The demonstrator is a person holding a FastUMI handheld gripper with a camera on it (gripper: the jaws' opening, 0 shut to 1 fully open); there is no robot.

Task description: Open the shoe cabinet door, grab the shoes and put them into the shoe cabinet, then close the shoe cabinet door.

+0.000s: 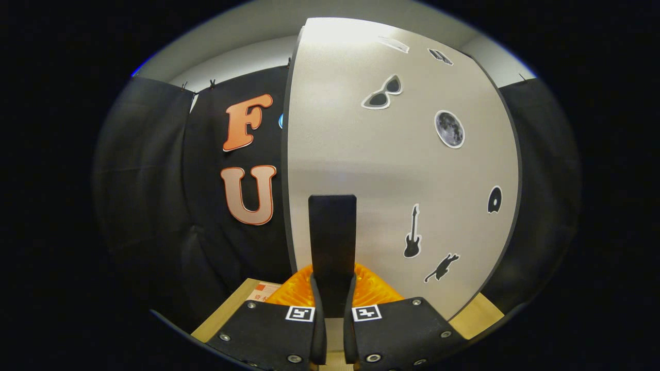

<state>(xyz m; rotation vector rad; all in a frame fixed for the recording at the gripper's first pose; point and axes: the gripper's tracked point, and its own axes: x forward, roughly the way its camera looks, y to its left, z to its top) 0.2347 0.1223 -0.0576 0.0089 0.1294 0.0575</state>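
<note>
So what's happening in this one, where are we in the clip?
A hand-held gripper has its two fingers closed on the dark upright handle of the shoe cabinet door, a pale panel with stickers on it. The door's left edge stands against the black booth cloth, but whether it is swinging open or shut cannot be told. An orange ribbed thing lies just beyond the fingers.

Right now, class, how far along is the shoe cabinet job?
Done: nothing shows for certain. In hand: the gripper has both fingers pressed on the dark handle of the white stickered door. Left: swinging the door. Whether the shoes are already stowed cannot be told.
</note>
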